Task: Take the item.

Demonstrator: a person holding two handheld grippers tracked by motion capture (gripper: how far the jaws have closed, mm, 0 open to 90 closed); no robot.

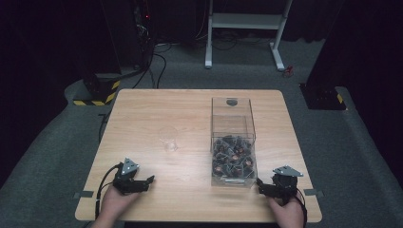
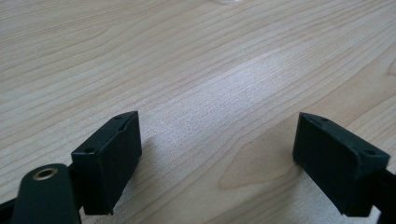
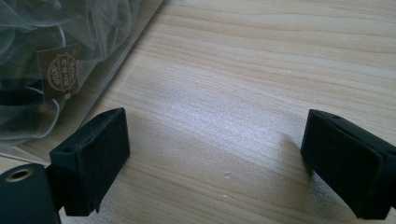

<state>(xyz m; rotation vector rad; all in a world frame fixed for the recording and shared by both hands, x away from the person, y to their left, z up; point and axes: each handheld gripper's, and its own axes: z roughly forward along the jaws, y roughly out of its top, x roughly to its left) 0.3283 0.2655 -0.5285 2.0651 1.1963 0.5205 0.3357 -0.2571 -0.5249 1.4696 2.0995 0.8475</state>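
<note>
Sachets are sitting inside the clear acrylic box at centre-right of the table, risking box displacement as the right gripper and left gripper, jaws apart and empty, are resting nearby.

Your box stands right of the table's middle; the glass sits left of it, apart.

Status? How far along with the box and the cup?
Nothing looks done: the cup stands empty and the sachets sit in the clear box. In hand: nothing, left tool and right tool rest open on the table. The whole job remains.
</note>
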